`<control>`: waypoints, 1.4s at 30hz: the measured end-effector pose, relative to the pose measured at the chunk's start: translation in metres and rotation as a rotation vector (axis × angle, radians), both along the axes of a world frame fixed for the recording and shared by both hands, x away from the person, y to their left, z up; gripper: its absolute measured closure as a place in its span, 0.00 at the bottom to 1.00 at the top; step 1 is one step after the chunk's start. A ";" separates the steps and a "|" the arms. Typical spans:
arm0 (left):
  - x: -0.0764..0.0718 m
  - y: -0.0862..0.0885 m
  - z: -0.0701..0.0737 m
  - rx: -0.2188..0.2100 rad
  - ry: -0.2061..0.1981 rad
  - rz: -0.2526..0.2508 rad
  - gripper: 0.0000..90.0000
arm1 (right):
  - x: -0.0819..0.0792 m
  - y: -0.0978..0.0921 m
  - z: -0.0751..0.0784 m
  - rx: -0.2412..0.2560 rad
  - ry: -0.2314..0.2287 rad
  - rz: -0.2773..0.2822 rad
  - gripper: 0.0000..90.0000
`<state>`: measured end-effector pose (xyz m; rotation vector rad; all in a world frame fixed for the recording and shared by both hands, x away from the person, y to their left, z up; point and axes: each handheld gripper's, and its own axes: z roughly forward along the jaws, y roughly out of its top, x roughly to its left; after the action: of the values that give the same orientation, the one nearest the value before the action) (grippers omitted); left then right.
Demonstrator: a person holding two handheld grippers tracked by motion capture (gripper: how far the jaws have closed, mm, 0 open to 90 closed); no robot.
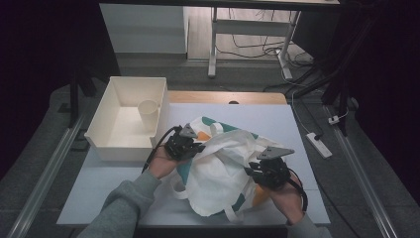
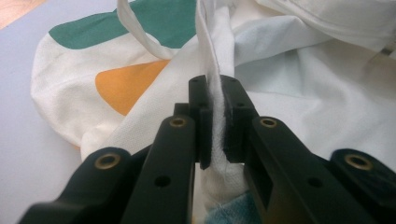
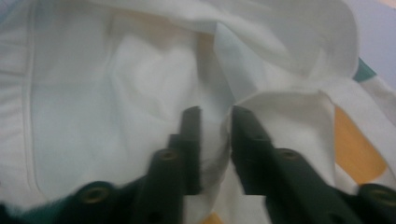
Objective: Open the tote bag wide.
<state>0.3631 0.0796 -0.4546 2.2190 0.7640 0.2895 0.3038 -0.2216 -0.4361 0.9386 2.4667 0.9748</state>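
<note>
Both hand-held grippers clamp cloth bag (image 1: 218,168) fabric: left (image 1: 194,147), right (image 1: 253,172), forearms converging

The right gripper (image 3: 215,140) points into a white cloth bag (image 3: 116,93), its two black jaws rising from the bottom edge. A fold of white fabric (image 3: 212,154) sits in the narrow gap between them, the jaws closed on it. To the right, a turned-over hem (image 3: 285,107) stands just beside the right jaw. An orange patch (image 3: 357,149) and a bit of green print (image 3: 366,72) show at the right edge. The picture is soft and blurred.
</note>
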 end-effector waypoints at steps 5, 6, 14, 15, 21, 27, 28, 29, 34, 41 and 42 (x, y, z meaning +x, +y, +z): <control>0.000 0.003 0.001 -0.011 -0.003 0.006 0.93 | -0.004 -0.012 -0.003 -0.033 0.004 -0.025 0.99; 0.000 0.004 0.001 -0.012 -0.005 0.006 0.93 | -0.004 -0.016 -0.003 -0.032 0.007 -0.029 1.00; -0.002 0.011 0.004 -0.032 -0.017 0.025 0.93 | -0.010 -0.048 0.005 -0.041 -0.021 -0.105 1.00; -0.002 0.012 0.004 -0.035 -0.018 0.027 0.93 | -0.010 -0.052 0.006 -0.041 -0.024 -0.120 1.00; -0.002 0.014 0.004 -0.046 -0.007 0.019 0.93 | -0.009 -0.082 0.010 -0.051 -0.040 -0.203 1.00; -0.002 0.014 0.000 -0.050 0.012 0.010 0.93 | -0.006 -0.103 0.007 -0.047 -0.028 -0.261 1.00; -0.002 0.013 -0.002 -0.047 0.015 0.009 0.93 | -0.006 -0.105 0.005 -0.048 -0.021 -0.265 1.00; -0.002 0.013 -0.003 -0.042 0.020 0.008 0.93 | -0.005 -0.106 0.003 -0.052 -0.013 -0.264 1.00; 0.000 0.010 -0.013 -0.017 0.050 0.001 0.93 | 0.002 -0.107 -0.013 -0.078 0.042 -0.265 1.00; 0.004 0.009 -0.026 0.013 0.077 0.011 0.93 | 0.008 -0.109 -0.027 -0.074 0.082 -0.262 1.00; 0.004 0.008 -0.028 0.021 0.077 0.011 0.93 | 0.008 -0.109 -0.028 -0.075 0.082 -0.261 1.00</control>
<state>0.3675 0.0873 -0.4823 2.2568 0.8181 0.2196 0.3119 -0.3306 -0.4641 1.2589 2.3498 0.7656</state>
